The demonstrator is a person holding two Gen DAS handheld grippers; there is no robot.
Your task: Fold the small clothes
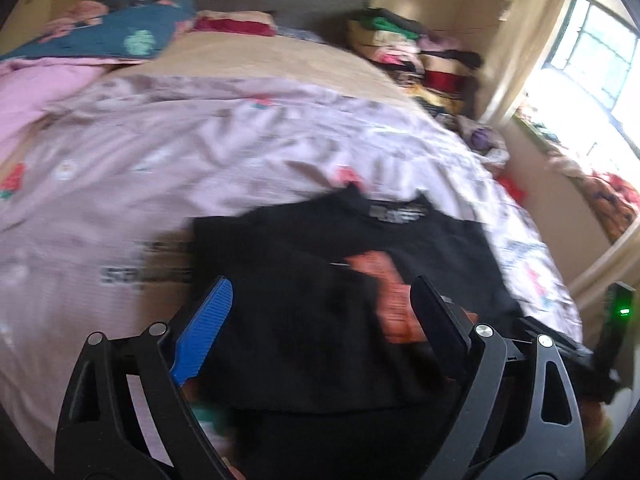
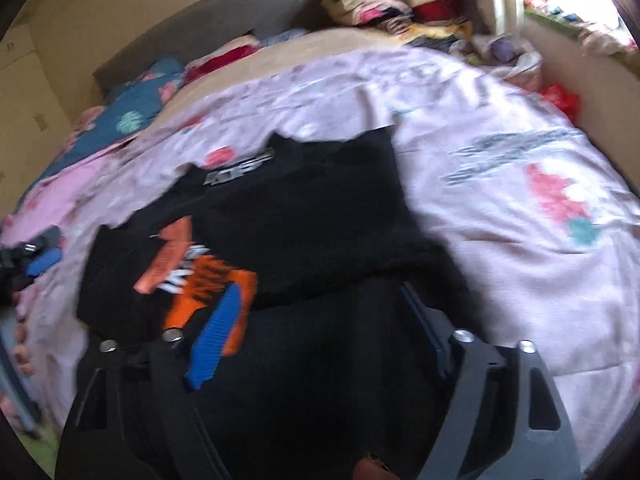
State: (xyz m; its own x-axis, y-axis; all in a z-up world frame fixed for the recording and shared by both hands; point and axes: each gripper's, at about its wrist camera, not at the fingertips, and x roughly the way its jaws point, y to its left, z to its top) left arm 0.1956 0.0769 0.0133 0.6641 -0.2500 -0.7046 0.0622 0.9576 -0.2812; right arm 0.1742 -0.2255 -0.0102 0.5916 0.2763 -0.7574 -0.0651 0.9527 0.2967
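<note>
- Far left, at about ten o'clock in the left wrist view, a teal floral pillow [image 1: 120, 32] and other bedding sit bunched at the head of the bed, apparently pushed there to leave a working space.
- The pink bedspread [image 1: 160, 152] covers the mattress; it looks like thin, soft cotton, creased, with printed flowers and some lettering. It serves as the folding surface.
- The left gripper [image 1: 320, 312] hangs above the garment's near-left part with its jaws spread wide and nothing between them. One finger carries a ribbed blue pad, the other looks plain black. I judge that it has let go, since no cloth hangs from it.
- The black T-shirt [image 1: 304, 264] lies flat at the centre, about six o'clock in both views, collar away from the cameras. It is a matte, limp knit with an orange print partly covered by a flap of cloth, so a side seems already folded in.
- The right gripper [image 2: 320, 312] hovers over the shirt's near-right part at six o'clock, jaws apart. Dark cloth fills the view beneath it, and blur hides whether the pads touch; I see no pinch.
- At about one o'clock, stacked clothes [image 2: 392, 4] in mixed colours rest beside the headboard, probably finished pieces.
- Far right, a window [image 1: 600, 52] throws strong daylight.
</note>
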